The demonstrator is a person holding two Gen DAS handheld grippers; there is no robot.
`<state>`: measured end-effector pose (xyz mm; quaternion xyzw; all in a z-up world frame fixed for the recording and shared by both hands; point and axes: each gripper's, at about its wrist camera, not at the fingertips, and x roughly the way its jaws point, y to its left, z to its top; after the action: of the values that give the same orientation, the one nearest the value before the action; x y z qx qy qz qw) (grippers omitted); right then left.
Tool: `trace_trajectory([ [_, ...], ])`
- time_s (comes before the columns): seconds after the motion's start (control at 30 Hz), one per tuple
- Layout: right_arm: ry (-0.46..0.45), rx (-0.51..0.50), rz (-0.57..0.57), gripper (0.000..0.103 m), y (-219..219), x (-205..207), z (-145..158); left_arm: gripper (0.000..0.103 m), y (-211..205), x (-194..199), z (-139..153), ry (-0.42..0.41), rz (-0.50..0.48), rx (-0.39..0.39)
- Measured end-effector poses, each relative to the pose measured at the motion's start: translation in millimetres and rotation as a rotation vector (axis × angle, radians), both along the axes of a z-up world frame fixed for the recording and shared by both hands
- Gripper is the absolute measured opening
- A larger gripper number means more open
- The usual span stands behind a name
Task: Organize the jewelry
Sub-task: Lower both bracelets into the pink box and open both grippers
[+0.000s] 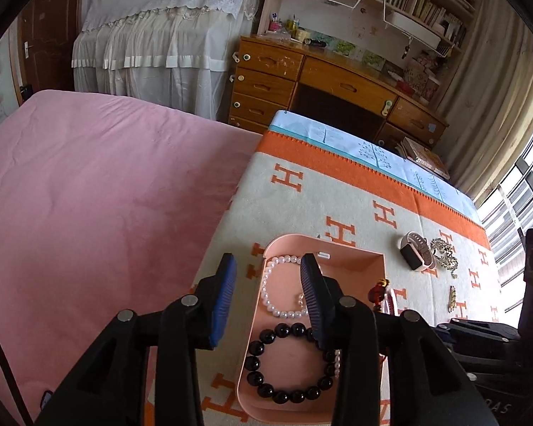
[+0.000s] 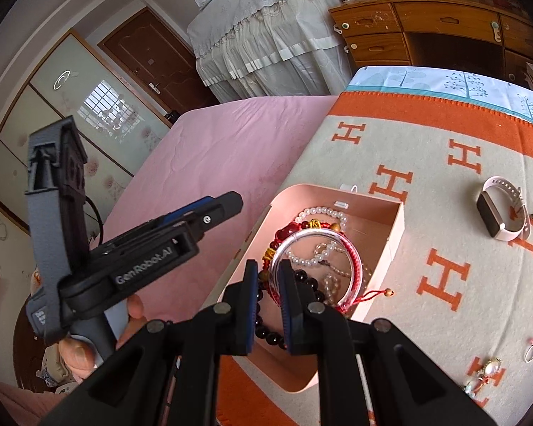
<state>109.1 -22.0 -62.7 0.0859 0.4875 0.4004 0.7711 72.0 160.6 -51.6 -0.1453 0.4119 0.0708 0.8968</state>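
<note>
Right wrist view, stock of the sorting job, partly complete.

Work surface: cream blanket point(image 2: 426, 220) with orange H pattern, laid beside a pink bedspread point(image 1: 89, 195).

Container: pink tray point(image 1: 369, 259), open-topped, near the blanket's left edge. Already holds a white pearl bracelet point(image 1: 273, 301) at the far end and a black bead bracelet point(image 1: 287, 362) nearer the cameras. A second short run of pale beads shows beside the black one, its extent hidden by the fingers.

In transit: clear bangle point(image 2: 314, 245), glassy, wound with red cord point(image 2: 359, 273) and carrying red and amber beads on its far side; a tasselled cord end hangs over the tray wall. Right gripper point(image 2: 268, 305) has its jaws drawn close onto the bangle's near rim, holding it over the tray; whether it rests on the contents cannot be told.

Left gripper point(image 1: 268, 294): jaws part-way apart, nothing between the pads, poised over the tray's left wall.

Outstanding, loose on the blanket right of the tray: pink-strapped watch point(image 2: 502, 209), gold filigree brooch point(image 1: 444, 252), slim gold clip point(image 1: 452, 296), pearl drop pieces point(image 2: 490, 369), small ring point(image 2: 531, 351).

Judgement: about a third filed; five or so items remain.
</note>
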Motion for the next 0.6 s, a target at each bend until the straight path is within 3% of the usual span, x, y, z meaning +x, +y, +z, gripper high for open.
trace_trajectory([
  [0.07,0.006,-0.017,0.018,0.012,7,-2,-2,0.038,3,-6,3,-0.005,-0.002,-0.005],
  [0.17,0.009,-0.062,0.048,0.012,18,-10,-7,0.056,5,-15,6,-0.015,-0.003,-0.014],
  [0.3,-0.005,-0.142,0.07,0.013,27,-19,-12,0.058,0,-20,10,-0.028,-0.013,0.007],
  [0.6,-0.05,-0.152,0.082,0.023,15,-42,-6,0.063,-15,-23,11,-0.027,-0.06,0.024],
])
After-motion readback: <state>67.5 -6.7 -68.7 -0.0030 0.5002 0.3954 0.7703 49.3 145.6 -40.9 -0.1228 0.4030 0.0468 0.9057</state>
